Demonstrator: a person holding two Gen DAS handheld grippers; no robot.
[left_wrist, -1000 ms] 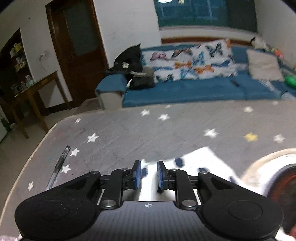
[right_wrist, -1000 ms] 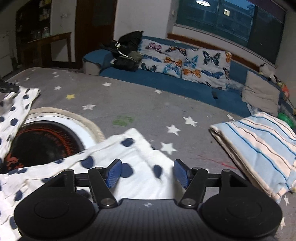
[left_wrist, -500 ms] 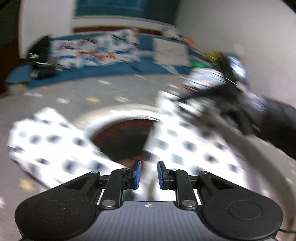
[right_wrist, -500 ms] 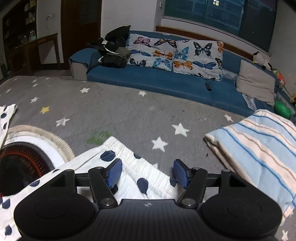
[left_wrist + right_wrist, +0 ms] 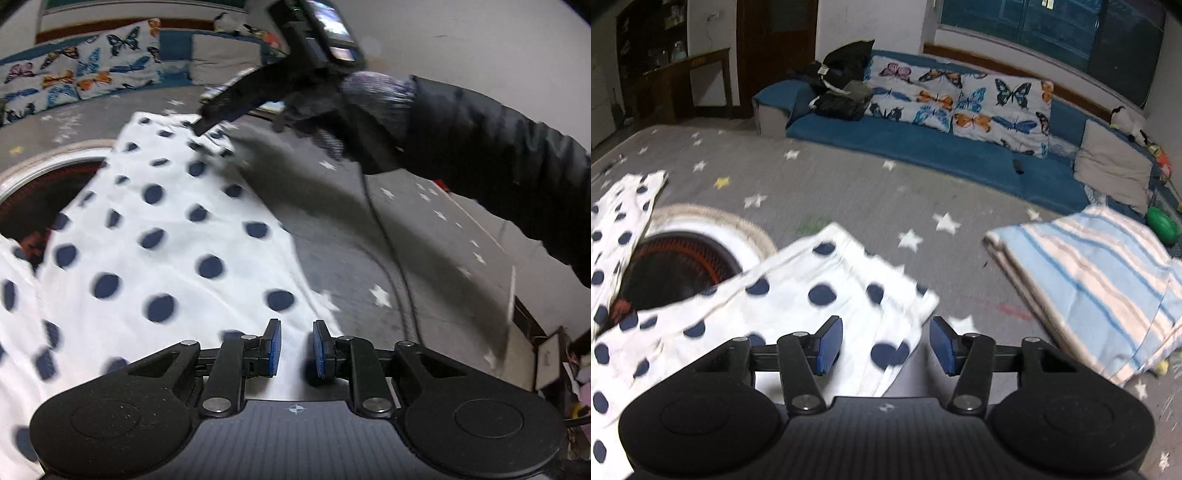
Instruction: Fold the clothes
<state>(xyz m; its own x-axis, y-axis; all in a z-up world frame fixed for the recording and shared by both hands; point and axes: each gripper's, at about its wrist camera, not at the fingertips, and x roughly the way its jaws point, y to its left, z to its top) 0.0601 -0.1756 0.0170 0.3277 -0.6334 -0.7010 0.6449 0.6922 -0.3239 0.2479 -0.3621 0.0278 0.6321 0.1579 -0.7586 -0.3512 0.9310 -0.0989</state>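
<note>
A white garment with dark blue dots lies spread on the grey star-patterned mat, partly over a round heater. My left gripper hovers over the garment's near edge, its blue pads a small gap apart with no cloth clearly between them. The right gripper also shows in the left wrist view, far end at the garment's far corner. In the right wrist view the garment lies under my right gripper, which is open above the garment's corner.
A round heater with a pale rim sits on the mat, half covered by the garment. A folded blue-striped cloth lies at the right. A blue sofa with butterfly cushions runs along the back. A cable trails over the mat.
My left gripper has swung from the mat's left side round to the right, over the dotted garment. My right gripper has shifted slightly over the garment's corner and stays open.
</note>
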